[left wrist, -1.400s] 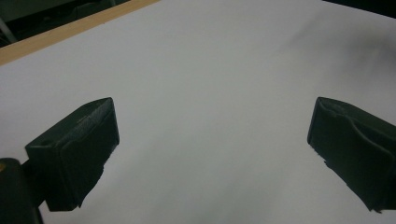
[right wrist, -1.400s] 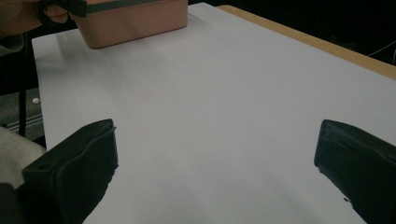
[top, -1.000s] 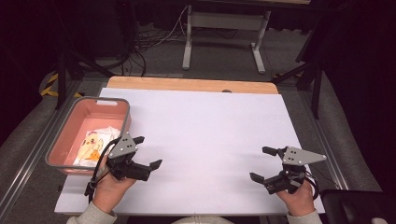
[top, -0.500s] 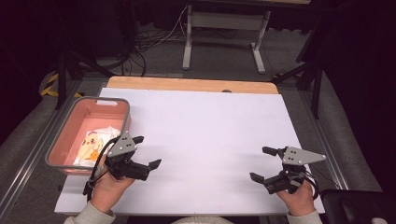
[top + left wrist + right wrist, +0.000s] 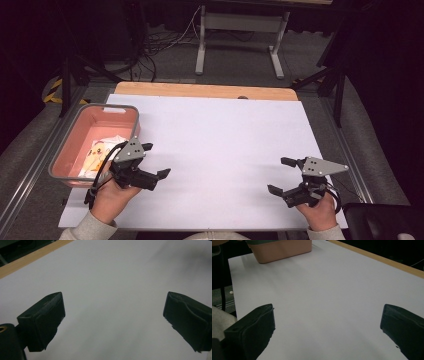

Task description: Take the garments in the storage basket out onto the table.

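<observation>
My left gripper (image 5: 155, 160) rests low over the white sheet (image 5: 220, 145) near the front left, just right of a pink bin (image 5: 64, 155). Its jaws stand wide apart with nothing between them, as the left gripper view confirms (image 5: 113, 320). My right gripper (image 5: 281, 175) sits near the front right corner of the sheet, also open and empty (image 5: 327, 325). The bin holds white and yellow wrapped items (image 5: 100, 152). In the right gripper view the pink bin (image 5: 279, 248) stands far off at the top left.
The sheet covers a wooden tabletop whose far edge (image 5: 200, 90) shows as a tan strip. A black block (image 5: 380, 220) sits at the front right corner beyond the sheet. A metal table frame (image 5: 240, 30) and cables lie on the floor behind.
</observation>
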`<state>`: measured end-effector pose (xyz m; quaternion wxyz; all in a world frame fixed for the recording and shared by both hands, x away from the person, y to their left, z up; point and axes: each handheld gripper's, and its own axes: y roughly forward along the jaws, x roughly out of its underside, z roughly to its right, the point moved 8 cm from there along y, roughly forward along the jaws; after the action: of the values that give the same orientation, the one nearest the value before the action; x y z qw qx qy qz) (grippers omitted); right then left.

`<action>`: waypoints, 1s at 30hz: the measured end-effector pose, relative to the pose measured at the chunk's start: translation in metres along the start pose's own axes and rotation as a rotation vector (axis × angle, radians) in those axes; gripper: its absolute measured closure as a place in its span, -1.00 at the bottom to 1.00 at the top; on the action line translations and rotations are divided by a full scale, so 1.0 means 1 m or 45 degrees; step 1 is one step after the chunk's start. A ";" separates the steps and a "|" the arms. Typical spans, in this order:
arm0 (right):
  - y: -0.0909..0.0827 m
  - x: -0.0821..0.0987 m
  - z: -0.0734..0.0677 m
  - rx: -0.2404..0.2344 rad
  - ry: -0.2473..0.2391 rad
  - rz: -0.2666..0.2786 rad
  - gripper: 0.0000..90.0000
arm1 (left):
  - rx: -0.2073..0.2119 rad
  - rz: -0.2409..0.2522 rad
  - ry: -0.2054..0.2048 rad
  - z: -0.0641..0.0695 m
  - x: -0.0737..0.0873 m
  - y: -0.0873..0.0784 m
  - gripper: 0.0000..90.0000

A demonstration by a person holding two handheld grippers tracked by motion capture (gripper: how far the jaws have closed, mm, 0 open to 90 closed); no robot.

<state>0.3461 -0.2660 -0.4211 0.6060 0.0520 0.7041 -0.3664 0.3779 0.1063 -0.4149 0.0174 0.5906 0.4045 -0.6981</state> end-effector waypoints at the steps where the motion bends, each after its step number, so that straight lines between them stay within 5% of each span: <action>1: 0.000 0.000 0.000 0.000 -0.001 -0.002 -1.00 | -0.005 -0.005 0.004 -0.001 -0.001 -0.001 -0.90; 15: -0.001 0.002 0.002 0.004 0.003 -0.010 -1.00 | 0.011 -0.061 0.041 -0.010 -0.012 -0.010 -0.90; 30: 0.000 0.002 0.002 0.003 -0.001 -0.018 -1.00 | 0.003 -0.079 -0.002 -0.033 -0.013 -0.021 -0.88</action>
<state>0.3466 -0.2681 -0.4232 0.6036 0.0476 0.7038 -0.3715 0.3979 0.1339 -0.3913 -0.0044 0.5772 0.4219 -0.6992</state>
